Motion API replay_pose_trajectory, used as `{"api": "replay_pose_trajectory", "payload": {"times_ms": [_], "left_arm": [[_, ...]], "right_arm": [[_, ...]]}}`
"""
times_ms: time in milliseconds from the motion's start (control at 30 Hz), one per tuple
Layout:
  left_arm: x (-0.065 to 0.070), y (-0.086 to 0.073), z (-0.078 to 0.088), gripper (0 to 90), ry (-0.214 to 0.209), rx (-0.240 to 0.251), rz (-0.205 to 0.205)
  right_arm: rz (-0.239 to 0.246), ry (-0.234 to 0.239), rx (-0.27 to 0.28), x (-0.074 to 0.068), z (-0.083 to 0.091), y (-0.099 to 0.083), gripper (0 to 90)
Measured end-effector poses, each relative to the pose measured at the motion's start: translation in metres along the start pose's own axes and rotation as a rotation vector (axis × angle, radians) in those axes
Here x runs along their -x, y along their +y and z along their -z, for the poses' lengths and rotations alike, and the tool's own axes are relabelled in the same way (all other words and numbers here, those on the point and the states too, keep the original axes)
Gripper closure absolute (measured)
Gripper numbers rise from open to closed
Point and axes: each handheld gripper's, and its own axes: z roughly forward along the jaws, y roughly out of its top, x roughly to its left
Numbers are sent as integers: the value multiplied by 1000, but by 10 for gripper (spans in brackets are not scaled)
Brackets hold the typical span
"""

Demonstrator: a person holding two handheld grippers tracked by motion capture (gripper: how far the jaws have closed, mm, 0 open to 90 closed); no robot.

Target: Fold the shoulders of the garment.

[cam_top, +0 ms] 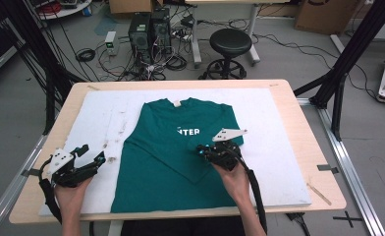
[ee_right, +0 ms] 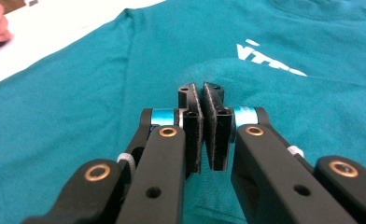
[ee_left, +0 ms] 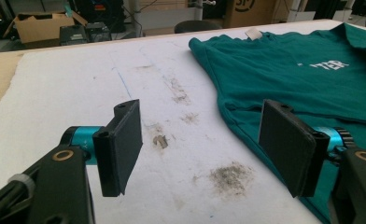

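Note:
A dark green T-shirt point(cam_top: 156, 167) with white lettering lies flat on the white board point(cam_top: 279, 147), collar at the far side. My right gripper point(cam_top: 203, 150) rests over the shirt's middle, just below the lettering. In the right gripper view the right gripper point(ee_right: 203, 91) has its jaws shut, and the shirt point(ee_right: 78, 116) puckers at their tips where a folded-over layer ends, so they pinch that fold. My left gripper point(cam_top: 92, 153) sits on the board beside the shirt's left edge. Here the left gripper point(ee_left: 209, 149) is wide open, with bare board between the jaws and the shirt point(ee_left: 312, 79) at its right.
Dirty smudges point(ee_left: 230, 177) mark the board near the left gripper. Bare wooden table point(cam_top: 323, 182) rims the board. Beyond the far edge stand a black stool point(cam_top: 230, 44), computer towers point(cam_top: 149, 29) and loose cables. Black frame posts point(cam_top: 347, 54) rise at the right.

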Motion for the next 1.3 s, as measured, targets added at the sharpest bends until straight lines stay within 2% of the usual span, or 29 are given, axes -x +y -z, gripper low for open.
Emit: {"api": "replay_pose_trajectory", "payload": {"times_ms": [400, 867, 1300], "left_arm": [[0, 0, 0, 306, -2, -3, -9], [0, 0, 0, 305, -1, -4, -9], [0, 0, 0, 305, -1, -5, -9]], "right_arm": [[25, 63, -1, -25, -25, 15, 876], [33, 115, 17, -40, -42, 23, 876], [40, 156, 7, -50, -54, 24, 875]]}}
